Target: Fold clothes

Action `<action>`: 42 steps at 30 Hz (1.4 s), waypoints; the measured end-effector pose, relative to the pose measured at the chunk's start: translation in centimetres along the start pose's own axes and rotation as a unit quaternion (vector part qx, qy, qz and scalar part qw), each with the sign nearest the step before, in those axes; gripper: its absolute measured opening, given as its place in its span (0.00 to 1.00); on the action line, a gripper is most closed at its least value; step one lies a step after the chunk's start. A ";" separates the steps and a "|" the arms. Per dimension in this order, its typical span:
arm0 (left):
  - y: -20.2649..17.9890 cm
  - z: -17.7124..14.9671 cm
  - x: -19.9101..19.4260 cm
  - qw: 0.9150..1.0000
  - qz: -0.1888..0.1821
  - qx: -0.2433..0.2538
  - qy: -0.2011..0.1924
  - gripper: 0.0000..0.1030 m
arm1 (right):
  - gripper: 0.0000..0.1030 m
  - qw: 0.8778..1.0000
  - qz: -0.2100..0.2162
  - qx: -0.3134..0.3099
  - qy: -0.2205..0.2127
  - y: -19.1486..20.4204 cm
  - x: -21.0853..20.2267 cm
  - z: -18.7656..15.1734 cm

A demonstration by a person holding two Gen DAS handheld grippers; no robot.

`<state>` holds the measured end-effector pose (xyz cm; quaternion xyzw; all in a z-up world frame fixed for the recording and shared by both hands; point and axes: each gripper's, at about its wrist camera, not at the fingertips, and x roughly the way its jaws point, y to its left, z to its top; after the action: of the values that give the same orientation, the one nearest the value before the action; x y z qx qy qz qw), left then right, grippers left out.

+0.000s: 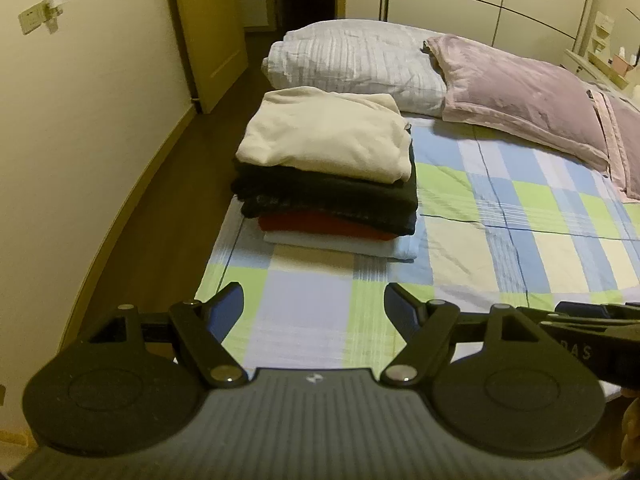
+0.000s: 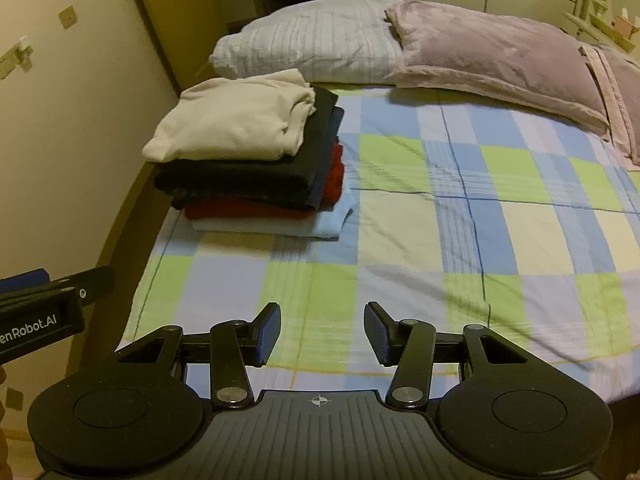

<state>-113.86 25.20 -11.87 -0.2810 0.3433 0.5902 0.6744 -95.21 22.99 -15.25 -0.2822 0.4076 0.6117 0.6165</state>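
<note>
Stack of folded clothes [image 1: 326, 168] at eleven o'clock on checked bed [image 1: 500, 216]; left gripper [image 1: 314, 308] and right gripper [image 2: 322, 334] both released, grasping nothing.

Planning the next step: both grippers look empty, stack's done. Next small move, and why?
Probably draw both back from the bed: left gripper and right gripper are open and empty over bare checked sheet, the folded stack looks tidy, and no loose garment shows.
</note>
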 end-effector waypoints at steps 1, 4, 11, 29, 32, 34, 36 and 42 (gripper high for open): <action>0.0 0.2 0.2 1.000 -0.002 0.001 0.002 0.72 | 0.48 1.000 -0.002 0.002 0.000 0.0 0.2 0.2; 0.3 0.6 0.9 1.000 -0.005 0.003 0.007 0.72 | 0.48 1.000 -0.007 0.008 0.003 0.2 0.6 0.7; 1.0 1.6 2.5 1.000 -0.009 0.004 0.016 0.72 | 0.48 1.000 -0.014 0.013 0.011 0.8 1.8 1.8; 1.4 2.8 5.0 1.000 -0.018 0.008 0.021 0.72 | 0.48 0.999 -0.021 0.029 0.016 1.0 3.6 3.4; 1.5 2.9 5.5 0.999 -0.018 0.009 0.026 0.72 | 0.48 0.999 -0.021 0.027 0.017 1.2 3.9 3.5; 1.5 2.9 5.9 0.999 -0.019 0.010 0.030 0.72 | 0.48 0.999 -0.021 0.027 0.021 1.3 4.2 3.6; 1.5 3.0 6.2 0.999 -0.019 0.012 0.034 0.72 | 0.48 0.999 -0.022 0.028 0.023 1.3 4.4 3.7; 1.4 3.2 7.0 0.999 -0.021 0.016 0.040 0.72 | 0.48 0.999 -0.023 0.027 0.030 1.5 5.1 3.9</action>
<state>-114.32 32.13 -15.43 -0.3010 0.3734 0.5585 0.6768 -96.43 29.10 -17.33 -0.2932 0.4355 0.5772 0.6255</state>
